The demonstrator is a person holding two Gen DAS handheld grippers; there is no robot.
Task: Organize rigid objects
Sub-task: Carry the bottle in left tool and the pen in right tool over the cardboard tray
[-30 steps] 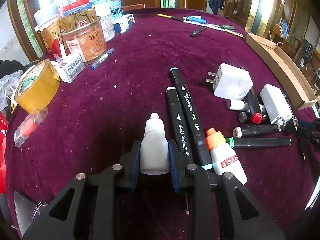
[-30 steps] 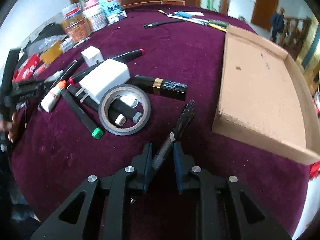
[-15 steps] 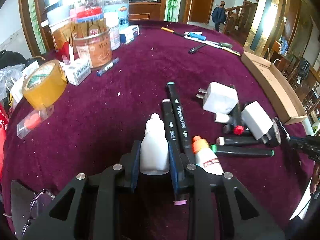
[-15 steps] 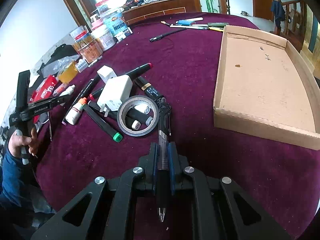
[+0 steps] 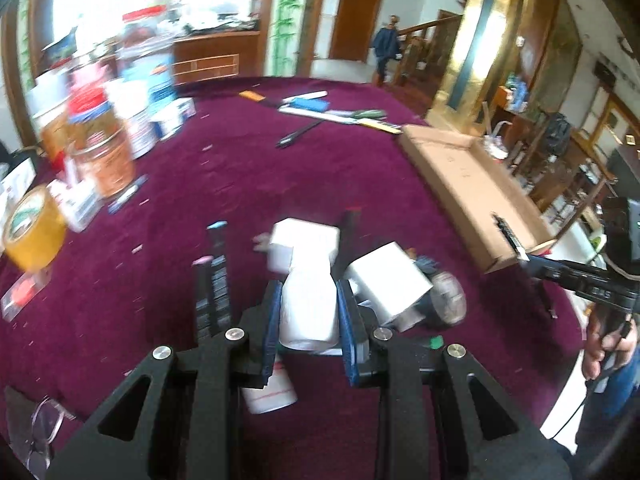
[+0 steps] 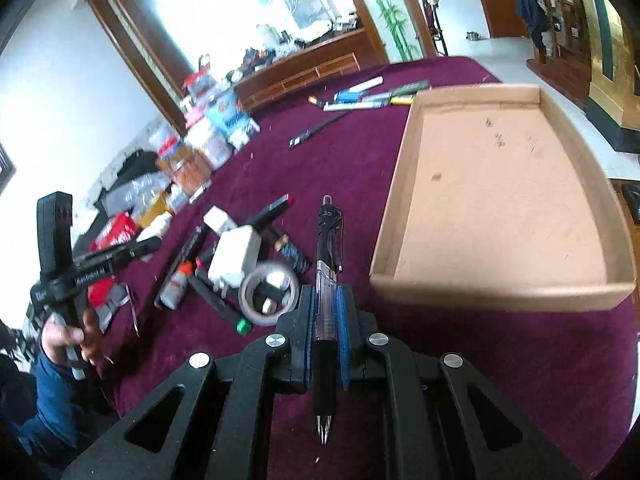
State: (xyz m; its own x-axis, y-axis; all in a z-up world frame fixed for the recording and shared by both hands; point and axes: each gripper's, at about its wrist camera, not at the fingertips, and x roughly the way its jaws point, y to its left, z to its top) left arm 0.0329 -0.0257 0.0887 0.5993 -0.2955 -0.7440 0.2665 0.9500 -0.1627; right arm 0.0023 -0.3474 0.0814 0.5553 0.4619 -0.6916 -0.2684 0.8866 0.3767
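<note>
— Which way do our things point?

— Our right gripper (image 6: 325, 312) is clamped on the black pen (image 6: 327, 280); its long axis runs along the fingers, clip end forward, writing tip back toward the camera, beside the cardboard tray (image 6: 500, 292). Our left gripper (image 5: 308, 312) squeezes the white bottle (image 5: 307, 308), neck pointing forward.

— Anything we can't make out?

— The bottle's tip blurs into the white chargers (image 5: 390, 280) behind it, above the maroon cloth (image 5: 248, 168).
</note>
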